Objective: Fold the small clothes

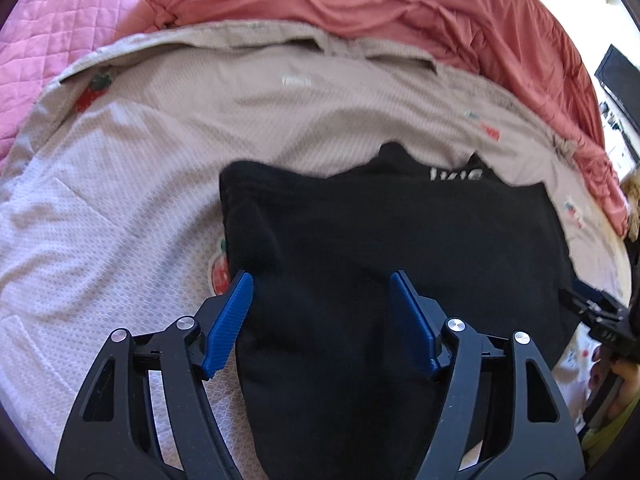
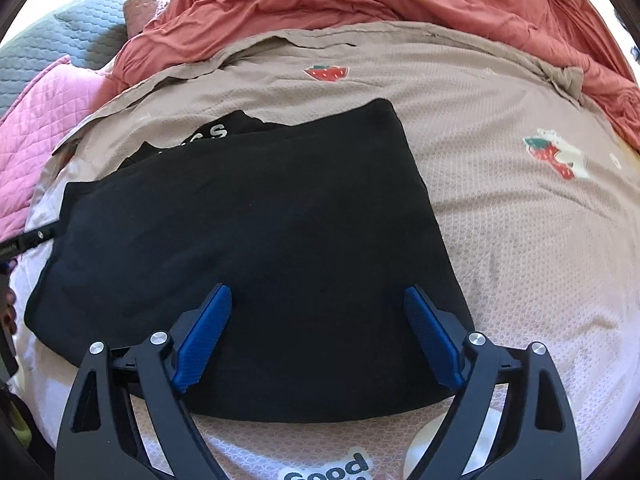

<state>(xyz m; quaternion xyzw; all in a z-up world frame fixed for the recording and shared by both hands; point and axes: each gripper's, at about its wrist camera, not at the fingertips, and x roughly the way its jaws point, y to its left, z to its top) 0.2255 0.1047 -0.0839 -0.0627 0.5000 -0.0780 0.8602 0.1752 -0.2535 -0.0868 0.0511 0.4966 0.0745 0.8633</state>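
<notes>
A black garment (image 1: 380, 248) lies folded on a beige strawberry-print blanket (image 1: 168, 128); white lettering shows on a layer peeking out at its far edge. My left gripper (image 1: 322, 280) hovers open over the garment's left part, its blue pads apart with cloth below them, not pinched. In the right wrist view the same black garment (image 2: 248, 240) is a flat rectangle. My right gripper (image 2: 318, 294) stands wide open above its near right corner, nothing pressed between the pads. The right gripper's tip (image 1: 592, 308) shows at the left view's right edge, and the left gripper's tip (image 2: 32, 240) shows at the right view's left edge.
A salmon-red duvet (image 1: 360, 4) is bunched along the far side of the bed. A pink quilted cover (image 1: 48, 40) lies at the far left, a grey quilted one (image 2: 60, 40) behind it. The blanket (image 2: 520, 220) stretches bare to the right of the garment.
</notes>
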